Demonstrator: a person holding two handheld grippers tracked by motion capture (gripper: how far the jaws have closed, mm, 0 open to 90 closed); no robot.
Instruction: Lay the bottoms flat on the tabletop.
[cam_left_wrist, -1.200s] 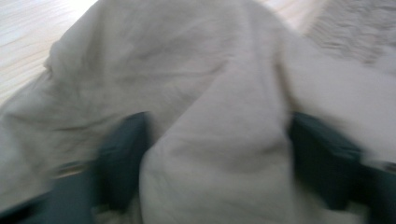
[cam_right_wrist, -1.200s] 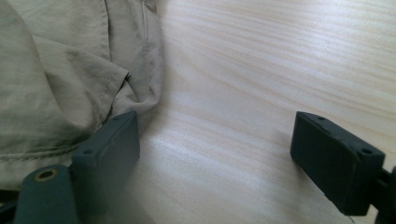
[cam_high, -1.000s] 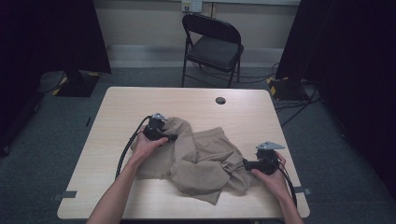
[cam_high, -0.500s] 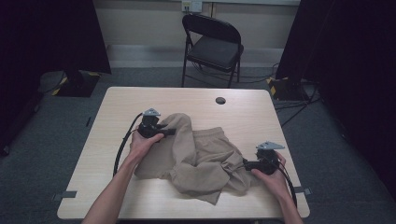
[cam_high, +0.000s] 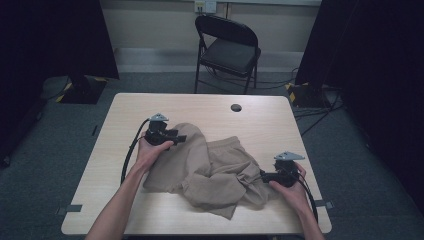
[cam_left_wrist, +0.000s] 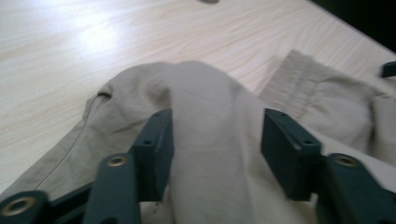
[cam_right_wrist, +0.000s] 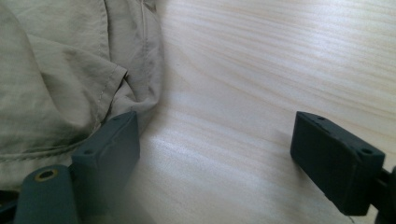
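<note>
- Your left gripper sits at the far-left corner of the crumpled beige cloth shorts, which lie spread across the middle of the pale wood-grain table.
- In the left gripper view its two black jaws stand wide apart, with a raised fold of the beige shorts lying in the gap between them; neither jaw presses the cloth, so nothing is gripped (the fold only passes between them).
- Beyond that fold the same view shows the ribbed elastic waistband of the shorts, lying flat on the table.
- Your right gripper rests near the right front edge of the table, pointing left at the right-hand edge of the shorts.
- In the right gripper view its jaws are spread wide as well, with bare table between them; the stitched hem of the shorts lies just beside the left jaw, and whether the two touch is hard to tell.
- Your hands hold both grippers from the near side, forearms coming in over the front edge.
- A small dark round hole marks the far side of the table, well apart from the shorts.
- A black folding metal chair stands on the grey floor behind the table.
</note>
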